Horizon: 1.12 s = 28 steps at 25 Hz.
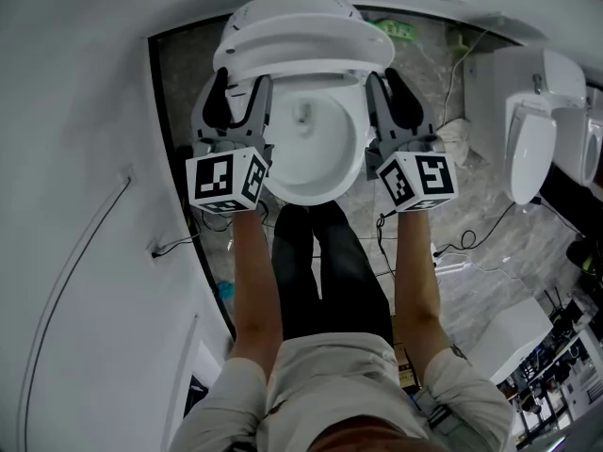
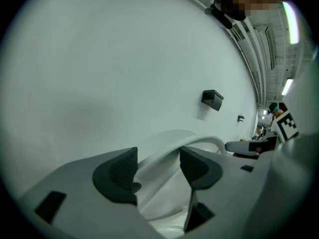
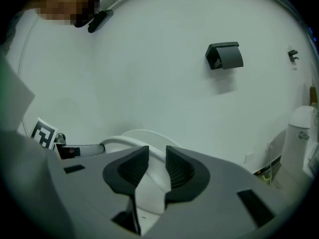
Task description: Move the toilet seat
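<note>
**A:** Head view shows your toilet bowl [image 1: 311, 194] open at the front. The toilet seat [image 1: 311, 59] is tipped up over the bowl's back half, with the lid [image 1: 292, 12] stacked on it.

**B:** It's a white, glossy oval with a thick, rounded edge. You should expect stiff plastic, fairly light and slick under rubber pads. It probably pivots at the bowl's back, so let it swing on its arc rather than dragging it straight.

**A:** Take it by the side edges, one gripper on each side of the bowl. Your left gripper [image 1: 238, 88] is at the bowl's left side with its jaws wide. The seat's edge runs between its pads [image 2: 122, 171], and they don't look to be squeezing it.

**B:** Your right gripper [image 1: 389, 88] is at the bowl's right side with its jaws narrow and the white edge in the gap. Whether its pads [image 3: 179, 171] are pressing on it yet, I can't tell.
</note>
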Motion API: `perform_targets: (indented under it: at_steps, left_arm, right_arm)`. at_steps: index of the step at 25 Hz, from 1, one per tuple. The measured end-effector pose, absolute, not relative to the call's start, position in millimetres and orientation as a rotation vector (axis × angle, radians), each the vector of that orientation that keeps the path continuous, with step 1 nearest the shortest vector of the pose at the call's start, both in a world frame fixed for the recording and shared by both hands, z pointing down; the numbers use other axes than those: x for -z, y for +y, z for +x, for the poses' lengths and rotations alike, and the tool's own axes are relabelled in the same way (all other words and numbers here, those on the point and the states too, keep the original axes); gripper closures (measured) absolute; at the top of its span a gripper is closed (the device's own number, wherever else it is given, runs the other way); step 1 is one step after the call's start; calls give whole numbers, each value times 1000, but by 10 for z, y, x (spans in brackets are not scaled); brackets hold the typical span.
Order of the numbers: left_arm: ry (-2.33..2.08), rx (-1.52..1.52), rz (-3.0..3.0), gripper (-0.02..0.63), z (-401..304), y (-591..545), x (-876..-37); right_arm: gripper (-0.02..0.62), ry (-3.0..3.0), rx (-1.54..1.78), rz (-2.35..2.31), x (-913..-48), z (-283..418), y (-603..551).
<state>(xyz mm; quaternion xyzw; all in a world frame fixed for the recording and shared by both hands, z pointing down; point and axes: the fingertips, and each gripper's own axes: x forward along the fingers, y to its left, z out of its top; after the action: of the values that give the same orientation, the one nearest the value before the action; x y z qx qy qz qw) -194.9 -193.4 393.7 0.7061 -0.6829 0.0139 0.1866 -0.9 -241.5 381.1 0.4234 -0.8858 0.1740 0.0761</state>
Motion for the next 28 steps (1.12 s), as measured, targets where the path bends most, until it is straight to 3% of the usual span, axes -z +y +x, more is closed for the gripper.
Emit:
perform_targets:
  at_steps: [28]
  left_arm:
    - [-1954,-47,1988,341,-2067,-2221,-3962]
  right_arm:
    - [483,-2660,-486,1259,-3843,-96,-2712]
